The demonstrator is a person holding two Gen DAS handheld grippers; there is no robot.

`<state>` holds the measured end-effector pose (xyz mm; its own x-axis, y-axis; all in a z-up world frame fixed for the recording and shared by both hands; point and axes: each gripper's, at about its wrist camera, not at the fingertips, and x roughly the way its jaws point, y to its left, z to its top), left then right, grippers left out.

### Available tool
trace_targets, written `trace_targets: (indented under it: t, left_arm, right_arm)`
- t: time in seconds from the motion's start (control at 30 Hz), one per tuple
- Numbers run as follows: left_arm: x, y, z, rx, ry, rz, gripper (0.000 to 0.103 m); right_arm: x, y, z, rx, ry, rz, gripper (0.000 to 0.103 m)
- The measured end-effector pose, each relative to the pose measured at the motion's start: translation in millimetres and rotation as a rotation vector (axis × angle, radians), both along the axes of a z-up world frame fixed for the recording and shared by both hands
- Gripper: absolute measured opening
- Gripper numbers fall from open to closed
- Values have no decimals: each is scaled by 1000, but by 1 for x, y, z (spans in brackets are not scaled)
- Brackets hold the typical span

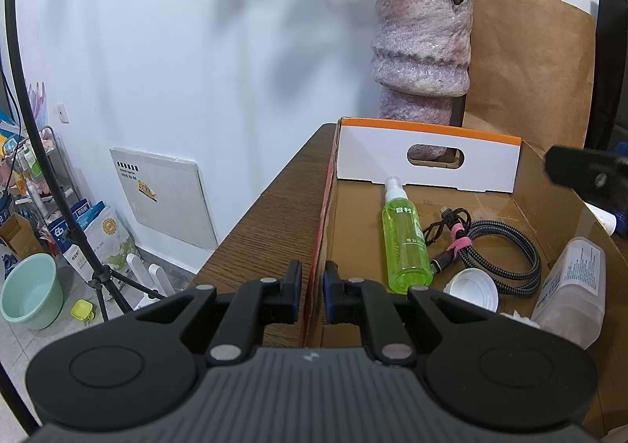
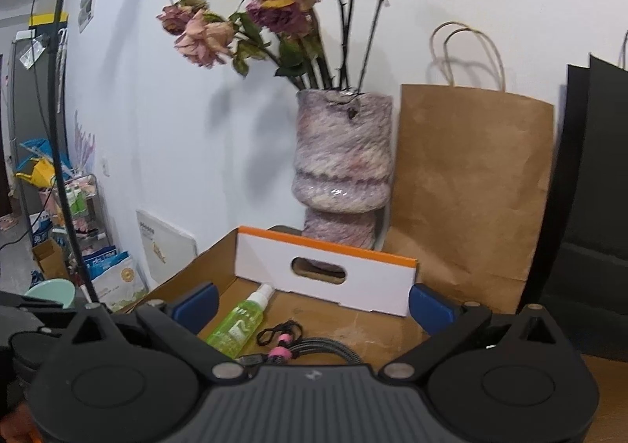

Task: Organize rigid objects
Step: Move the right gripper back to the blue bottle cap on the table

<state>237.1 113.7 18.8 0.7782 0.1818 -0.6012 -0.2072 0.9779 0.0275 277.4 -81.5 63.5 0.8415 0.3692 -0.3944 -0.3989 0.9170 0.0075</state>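
Left gripper [image 1: 313, 292]: jaws are closed on the near wall of the cardboard box [image 1: 522, 184], low centre of the left view; one pad is seen outside the wall, one inside.
Right gripper [image 2: 312, 303]: jaws are spread wide above the box floor; nothing is held between them.
Box contents: green spray bottle [image 1: 406, 243] is laid flat mid-frame; braided cable [image 1: 506, 250] is coiled to its right; white cup [image 1: 475, 288] and clear bottle [image 1: 569, 282] are lying at lower right.
Desk [image 1: 259, 231]: the box is set at its left edge.
Risk: the box could be dragged toward that edge if the pinched wall is pulled.
Risk: the cable could be snagged if the right jaws descend between the items.
Obscured: the clear bottle's label is unreadable; the box's near corner is hidden by gripper bodies.
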Motion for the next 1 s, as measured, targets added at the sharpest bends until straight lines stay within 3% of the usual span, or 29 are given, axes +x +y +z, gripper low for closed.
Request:
trace_targets:
  t: [0.43, 0.6, 0.77, 1.0]
  left_arm:
    - [0, 0, 0, 0, 0, 1, 12]
    - [0, 0, 0, 1, 0, 1, 12]
    - [0, 0, 0, 0, 0, 1, 12]
    - [1, 0, 0, -1, 1, 0, 12]
  right_arm:
    - [13, -86, 7, 19, -47, -199, 103]
    - [23, -125, -15, -22, -5, -292, 103]
    - [38, -161, -35, -2, 69, -377, 103]
    - [59, -180, -65, -3, 156, -439, 103]
